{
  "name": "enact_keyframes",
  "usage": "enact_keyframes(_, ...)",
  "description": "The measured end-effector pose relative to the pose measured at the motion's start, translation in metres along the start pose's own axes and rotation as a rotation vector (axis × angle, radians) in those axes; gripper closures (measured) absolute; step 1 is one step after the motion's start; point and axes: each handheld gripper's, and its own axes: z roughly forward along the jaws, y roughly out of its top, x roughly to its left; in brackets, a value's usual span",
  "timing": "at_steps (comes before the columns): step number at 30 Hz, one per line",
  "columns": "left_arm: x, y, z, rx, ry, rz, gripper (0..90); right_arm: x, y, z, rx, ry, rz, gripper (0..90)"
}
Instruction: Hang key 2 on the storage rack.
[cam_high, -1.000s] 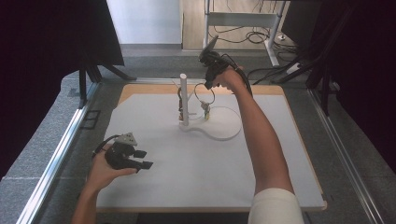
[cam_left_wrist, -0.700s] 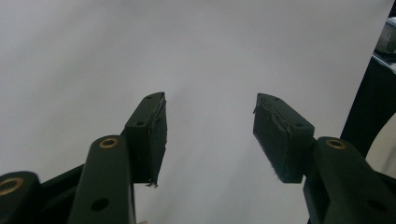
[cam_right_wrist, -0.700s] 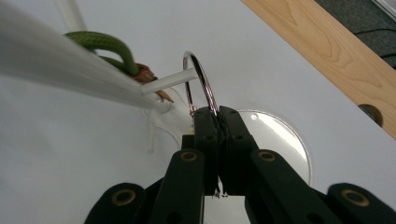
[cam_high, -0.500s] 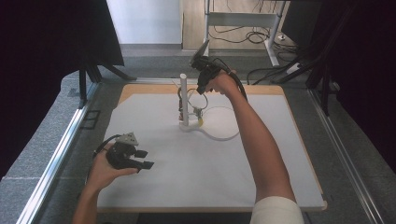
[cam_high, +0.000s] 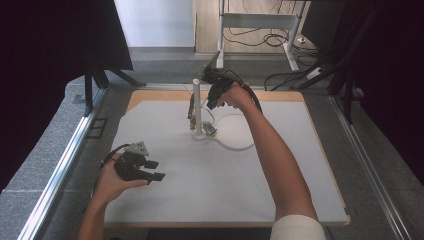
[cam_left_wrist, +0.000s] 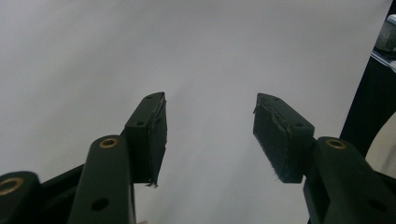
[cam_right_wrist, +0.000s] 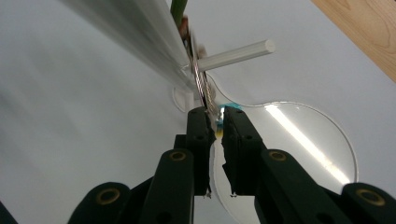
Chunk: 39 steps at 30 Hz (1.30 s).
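I see a white stand (cam_high: 197, 107) upright on its round base toward the far edge of the tabletop, near the middle. A thin bracelet (cam_right_wrist: 201, 84) with a turquoise bit hangs from its short crossbar (cam_right_wrist: 236, 54), against the post.

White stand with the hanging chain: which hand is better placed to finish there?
Right. The right gripper has its jaws at the chain beside the white stand; the left gripper idles open near the mat's front.

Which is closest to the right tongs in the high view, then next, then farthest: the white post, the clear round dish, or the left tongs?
1. White post, just left of the right tongs.
2. Clear round dish, on the mat below them.
3. Left tongs, far off at the mat's near left.
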Motion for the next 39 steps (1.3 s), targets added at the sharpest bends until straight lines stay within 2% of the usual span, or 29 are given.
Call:
enact_keyframes(7, 0.000, 0.000, 0.001, 0.001, -0.001, 0.001, 45.2, 0.001, -0.009, -0.013, -0.015, 0.009, 0.008, 74.9)
enact_keyframes(12, 0.000, 0.000, 0.000, 0.004, 0.001, 0.003, 45.2, -0.001, -0.026, -0.024, -0.042, 0.021, 0.011, 71.2)
enact_keyframes(13, 0.000, 0.000, 0.000, 0.003, 0.001, 0.001, 45.2, -0.002, -0.036, -0.027, -0.054, 0.027, 0.008, 69.5)
enact_keyframes(14, 0.000, 0.000, 0.000, 0.003, 0.002, 0.001, 45.2, -0.002, -0.036, -0.027, -0.054, 0.027, 0.008, 69.5)
enact_keyframes(15, 0.000, 0.000, 0.000, 0.003, 0.001, -0.001, 45.2, -0.004, -0.047, -0.030, -0.064, 0.035, 0.013, 68.3)
enact_keyframes(16, 0.000, 0.000, 0.000, 0.004, 0.001, -0.001, 45.2, -0.004, -0.047, -0.030, -0.064, 0.035, 0.013, 68.3)
enact_keyframes(20, 0.000, 0.000, 0.001, 0.004, 0.003, -0.003, 45.1, -0.007, -0.072, -0.036, -0.099, 0.039, 0.009, 63.3)
enact_keyframes(21, 0.000, 0.000, 0.002, 0.004, 0.002, -0.002, 45.1, -0.008, -0.086, -0.038, -0.124, 0.039, 0.008, 61.0)
enact_keyframes(22, -0.001, 0.000, 0.002, 0.002, 0.004, -0.008, 45.1, -0.008, -0.086, -0.038, -0.124, 0.039, 0.008, 61.0)
enact_keyframes(23, -0.001, 0.000, 0.003, 0.006, 0.006, -0.008, 45.0, -0.007, -0.102, -0.039, -0.150, 0.042, 0.012, 59.3)
enact_keyframes(24, -0.001, 0.000, 0.003, 0.006, 0.006, -0.008, 45.0, -0.007, -0.102, -0.039, -0.150, 0.042, 0.012, 59.3)
enact_keyframes(27, -0.001, 0.000, 0.003, 0.007, 0.004, -0.005, 45.1, -0.008, -0.127, -0.037, -0.186, 0.052, 0.010, 57.7)
enact_keyframes(28, -0.001, 0.000, 0.003, 0.008, 0.005, -0.005, 45.0, -0.010, -0.142, -0.035, -0.207, 0.054, 0.014, 57.4)
enact_keyframes(29, -0.001, 0.000, 0.003, 0.008, 0.004, -0.005, 45.0, -0.010, -0.142, -0.035, -0.207, 0.054, 0.014, 56.9)
enact_keyframes(31, -0.002, 0.001, 0.004, 0.006, 0.007, -0.011, 45.0, -0.012, -0.162, -0.031, -0.238, 0.061, 0.018, 56.2)
enact_keyframes(32, -0.002, 0.001, 0.004, 0.006, 0.007, -0.011, 45.0, -0.012, -0.162, -0.031, -0.238, 0.061, 0.018, 56.2)
enact_keyframes(33, -0.002, 0.001, 0.005, 0.008, 0.007, -0.011, 44.9, -0.014, -0.171, -0.029, -0.252, 0.064, 0.024, 55.8)
enact_keyframes(39, -0.003, 0.002, 0.008, 0.022, 0.006, 0.000, 44.7, -0.018, -0.185, -0.025, -0.288, 0.056, 0.032, 53.4)
